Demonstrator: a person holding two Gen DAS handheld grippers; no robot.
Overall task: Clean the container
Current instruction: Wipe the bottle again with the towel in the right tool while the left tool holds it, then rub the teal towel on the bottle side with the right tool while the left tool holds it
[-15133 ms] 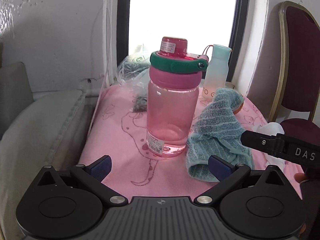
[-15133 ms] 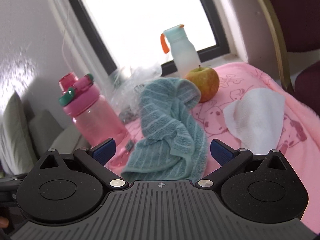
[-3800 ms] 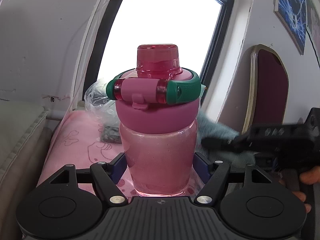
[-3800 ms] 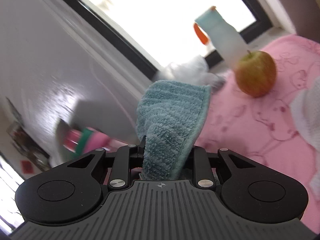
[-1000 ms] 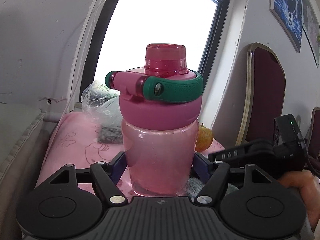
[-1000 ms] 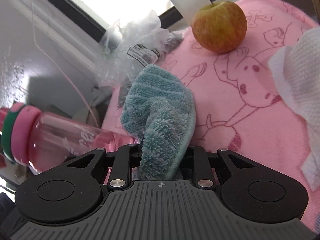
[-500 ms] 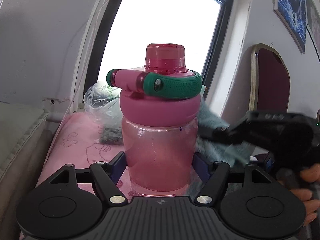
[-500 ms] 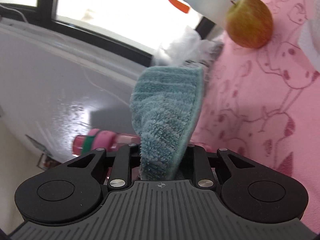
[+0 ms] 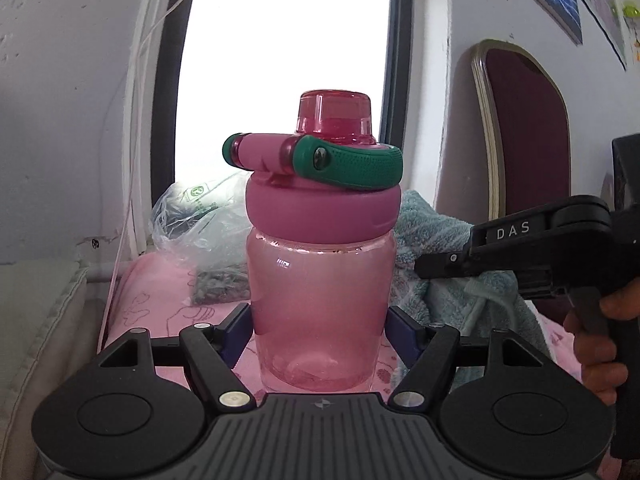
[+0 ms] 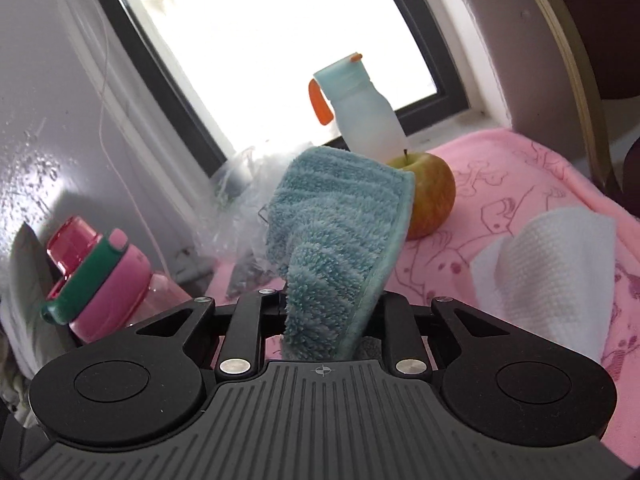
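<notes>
The left claw [image 9: 318,334] clamps the lower body of the pink bottle [image 9: 320,264], holding it upright in front of the window [image 9: 280,68]. To the bottle's right, a hand [image 9: 600,340] holds the right claw [image 10: 324,320] level, pinched on the teal towel [image 10: 340,232] beside the bottle's side

A translucent pink bottle [image 9: 320,304] with an opaque pink collar, a green strap and a deep red cap is seen at centre frame. A teal, ribbed terry cloth [image 10: 340,240] is shown mid-frame. At right, a pink blanket [image 10: 520,184] printed with dark red line cartoons is covered by a white embossed tissue [image 10: 552,264]. A yellow-red apple [image 10: 434,196] and a pale blue bottle [image 10: 364,116] with an orange loop are seen above centre.
</notes>
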